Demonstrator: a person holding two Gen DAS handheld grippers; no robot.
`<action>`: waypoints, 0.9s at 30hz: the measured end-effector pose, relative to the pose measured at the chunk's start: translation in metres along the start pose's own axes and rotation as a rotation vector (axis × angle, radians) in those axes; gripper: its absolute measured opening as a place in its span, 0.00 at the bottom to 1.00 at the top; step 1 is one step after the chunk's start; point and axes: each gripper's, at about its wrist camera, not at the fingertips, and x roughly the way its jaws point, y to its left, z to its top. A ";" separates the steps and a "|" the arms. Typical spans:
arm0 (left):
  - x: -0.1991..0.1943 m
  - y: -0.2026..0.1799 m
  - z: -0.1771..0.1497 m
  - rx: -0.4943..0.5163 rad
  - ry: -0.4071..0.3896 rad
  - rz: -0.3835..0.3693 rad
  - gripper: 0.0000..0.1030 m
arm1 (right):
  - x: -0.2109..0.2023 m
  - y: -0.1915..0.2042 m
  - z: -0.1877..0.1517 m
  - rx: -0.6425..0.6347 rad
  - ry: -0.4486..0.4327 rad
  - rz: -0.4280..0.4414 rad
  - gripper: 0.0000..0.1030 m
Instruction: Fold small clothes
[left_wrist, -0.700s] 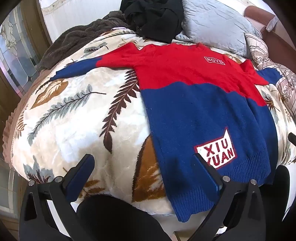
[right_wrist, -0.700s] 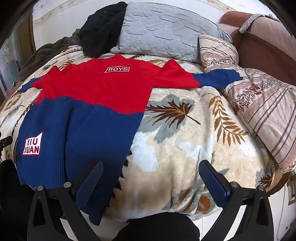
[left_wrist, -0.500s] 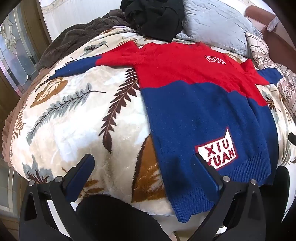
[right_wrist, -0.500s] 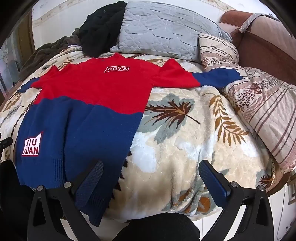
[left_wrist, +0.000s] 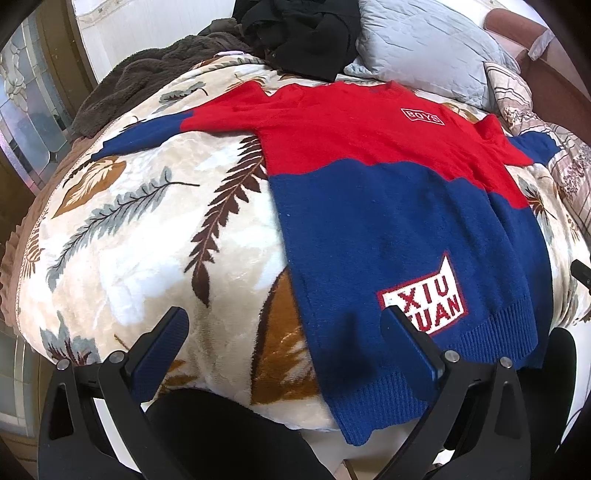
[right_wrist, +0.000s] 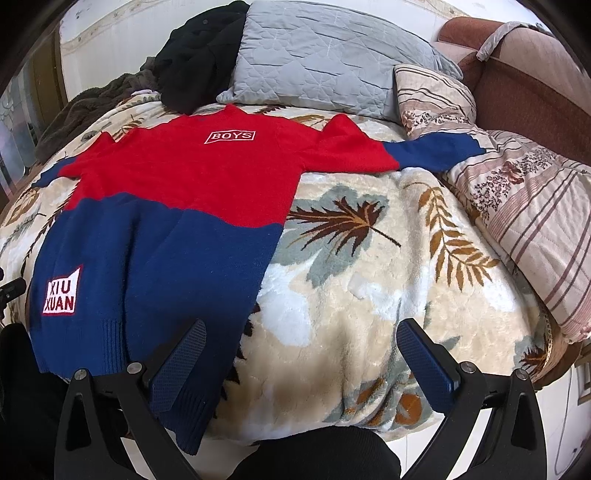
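Note:
A small sweater (left_wrist: 388, 206) (right_wrist: 166, 221), red on top and blue below, lies flat and face up on a leaf-patterned blanket (left_wrist: 147, 229) (right_wrist: 369, 295), both sleeves spread out sideways. It bears a white "BOYS" label (right_wrist: 229, 136) and a "XIU XUAN" patch (left_wrist: 424, 299). My left gripper (left_wrist: 284, 321) hovers open above the sweater's near left hem corner, holding nothing. My right gripper (right_wrist: 303, 334) hovers open above the near right hem corner, also with nothing between its fingers.
A grey quilted pillow (right_wrist: 325, 59), a black garment (right_wrist: 199, 55) and a dark brown fleece (left_wrist: 155, 74) lie at the head of the bed. A striped floral quilt (right_wrist: 517, 206) is heaped on the right, with a brown sofa (right_wrist: 524, 74) behind it.
Both views have shifted slightly: the grippers have edged a little forward over the hem. The sweater lies as before.

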 end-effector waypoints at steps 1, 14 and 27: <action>0.000 -0.001 0.000 0.001 0.001 0.000 1.00 | 0.000 0.000 0.000 0.000 0.000 0.001 1.00; 0.001 -0.008 0.000 0.012 0.006 -0.005 1.00 | -0.001 -0.006 -0.001 0.020 -0.001 0.001 1.00; 0.004 -0.009 0.000 0.011 0.013 -0.008 1.00 | 0.000 -0.004 -0.001 0.018 0.010 0.028 1.00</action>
